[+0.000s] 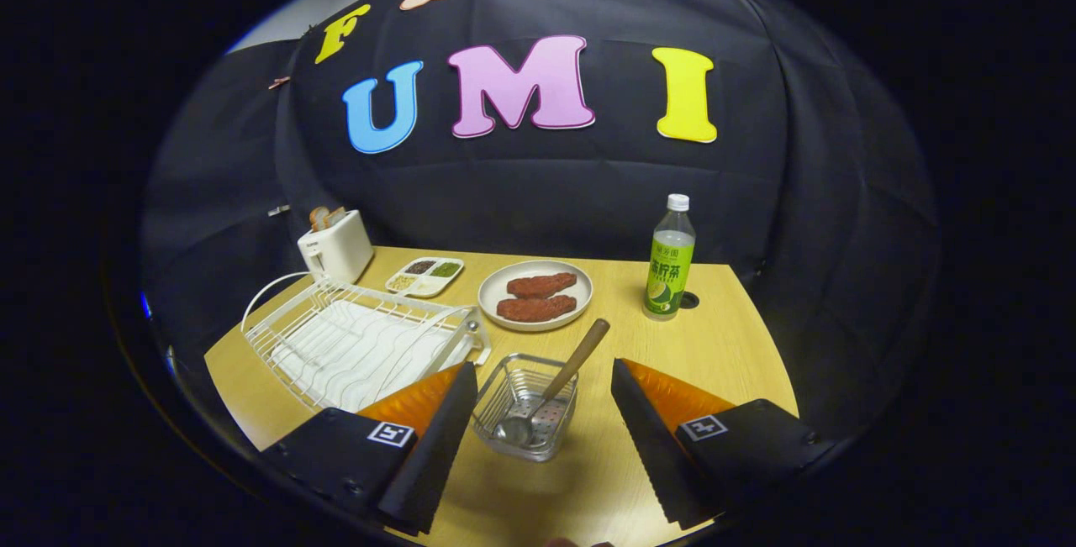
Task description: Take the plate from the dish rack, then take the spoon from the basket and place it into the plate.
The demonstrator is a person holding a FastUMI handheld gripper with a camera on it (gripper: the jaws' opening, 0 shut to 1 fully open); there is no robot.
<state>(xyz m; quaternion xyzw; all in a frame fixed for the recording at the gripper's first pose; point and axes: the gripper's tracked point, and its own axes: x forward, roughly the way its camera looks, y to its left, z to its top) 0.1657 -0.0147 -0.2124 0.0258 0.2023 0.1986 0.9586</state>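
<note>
Fingers [545, 412] spread wide, empty — basket [525, 408] between them on the wooden table [723, 345]

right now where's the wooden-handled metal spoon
In the gripper view, the wooden-handled metal spoon leans in the clear wire basket, between the open gripper fingers, with the white dish rack left.

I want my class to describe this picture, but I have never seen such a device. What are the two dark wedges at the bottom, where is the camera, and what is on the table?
The wedges are the two fingers of a hand-held gripper, which a person carries. The camera rides on it, looking forward. The fingers are open, holding nothing. Between them stands a small basket with a wooden-handled spoon. Beyond, on the wooden table: a white dish rack, a toaster, a divided tray, a plate bearing two brown pieces, and a bottle.
</note>
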